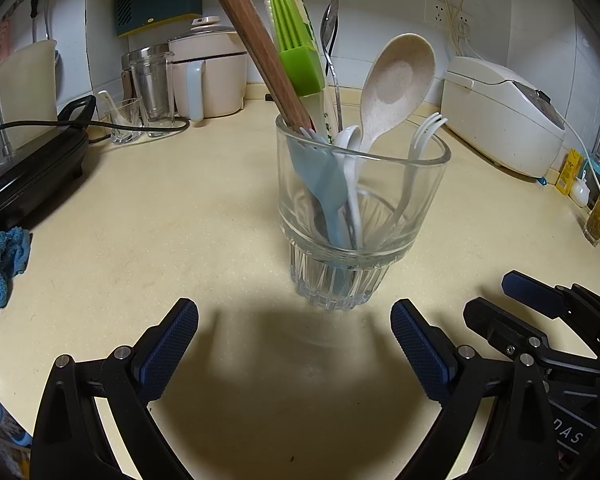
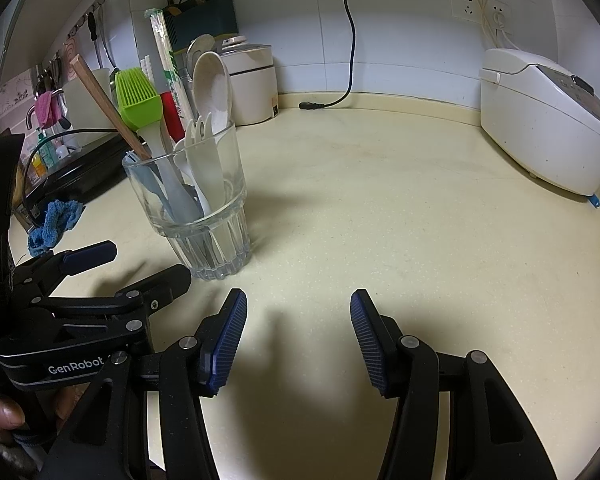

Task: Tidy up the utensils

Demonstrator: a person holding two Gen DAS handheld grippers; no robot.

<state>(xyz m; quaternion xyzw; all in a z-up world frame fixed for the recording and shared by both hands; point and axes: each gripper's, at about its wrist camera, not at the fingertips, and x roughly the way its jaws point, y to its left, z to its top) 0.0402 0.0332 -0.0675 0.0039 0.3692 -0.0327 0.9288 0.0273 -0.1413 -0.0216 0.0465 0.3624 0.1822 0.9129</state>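
Note:
A clear ribbed glass point(image 1: 355, 216) stands upright on the cream counter and holds several utensils: a beige speckled spoon point(image 1: 395, 76), a green silicone brush point(image 1: 296, 52), a wooden stick point(image 1: 252, 40), a white fork point(image 1: 423, 136), a blue fork and a metal spoon. My left gripper point(image 1: 294, 344) is open and empty just in front of the glass. My right gripper point(image 2: 298, 340) is open and empty over bare counter, to the right of the glass point(image 2: 196, 208). The left gripper point(image 2: 128, 264) also shows in the right wrist view.
A white rice cooker point(image 1: 503, 116) sits at the right, a black griddle point(image 1: 28, 172) and blue cloth point(image 1: 0, 264) at the left. A cream pot point(image 1: 212, 72) and small glasses point(image 1: 148, 88) stand at the back wall. A black cable end point(image 2: 311, 105) lies near the backsplash.

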